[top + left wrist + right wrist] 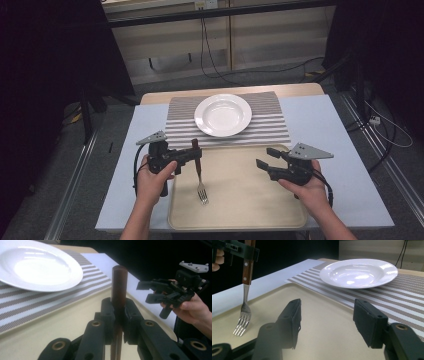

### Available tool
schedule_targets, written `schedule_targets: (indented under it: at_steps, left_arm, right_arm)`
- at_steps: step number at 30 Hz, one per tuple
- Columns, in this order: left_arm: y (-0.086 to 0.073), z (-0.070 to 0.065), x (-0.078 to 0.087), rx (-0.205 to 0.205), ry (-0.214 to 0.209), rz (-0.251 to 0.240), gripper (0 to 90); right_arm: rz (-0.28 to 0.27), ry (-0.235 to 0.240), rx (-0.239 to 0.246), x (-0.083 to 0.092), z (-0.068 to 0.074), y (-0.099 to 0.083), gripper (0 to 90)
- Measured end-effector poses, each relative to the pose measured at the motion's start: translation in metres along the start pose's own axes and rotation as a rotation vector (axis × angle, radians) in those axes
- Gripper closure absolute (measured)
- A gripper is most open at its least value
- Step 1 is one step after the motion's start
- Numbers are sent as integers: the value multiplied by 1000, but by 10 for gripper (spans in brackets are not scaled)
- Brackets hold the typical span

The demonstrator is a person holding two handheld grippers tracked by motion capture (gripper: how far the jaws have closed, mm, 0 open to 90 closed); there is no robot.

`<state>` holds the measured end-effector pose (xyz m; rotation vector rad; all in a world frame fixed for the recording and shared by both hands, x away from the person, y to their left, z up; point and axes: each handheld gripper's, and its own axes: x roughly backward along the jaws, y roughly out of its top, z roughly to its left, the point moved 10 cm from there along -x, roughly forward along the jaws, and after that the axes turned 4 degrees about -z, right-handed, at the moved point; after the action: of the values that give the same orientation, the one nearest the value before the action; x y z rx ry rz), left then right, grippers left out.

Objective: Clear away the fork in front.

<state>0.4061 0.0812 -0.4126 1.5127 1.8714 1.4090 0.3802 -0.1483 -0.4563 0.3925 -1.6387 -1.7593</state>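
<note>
Left gripper [117, 315] clamping fork [199, 175] handle, tines [242, 326] — right gripper view

Wood-handled fork [199, 172] hanging tines-down, just above tray [240, 200].

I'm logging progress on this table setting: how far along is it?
Done: the white plate sits on the striped placemat. In hand: the left gripper is clamped on the fork by its wooden handle, tines hanging over the beige tray. The right gripper is open and holds nothing. Left: the fork is not yet laid down.
</note>
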Motion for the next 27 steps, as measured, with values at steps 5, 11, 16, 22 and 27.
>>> schedule_targets:
  at_steps: [5,11,16,22,27]
  left_arm:
    - [-4,4,7,23,-5,12,808]
    - [-6,10,16,46,-11,20,807]
    - [-11,20,14,26,31,3,790]
    - [-36,38,-7,0,78,78,730]
    - [-44,45,-7,-5,95,102,706]
  right_arm:
    - [1,-3,-6,6,-3,-1,367]
    - [17,-11,-1,14,-5,-5,329]
    - [18,-19,2,22,-7,-6,317]
    - [12,-26,-10,28,-11,-9,311]
    - [-5,-31,-23,30,-14,-7,307]
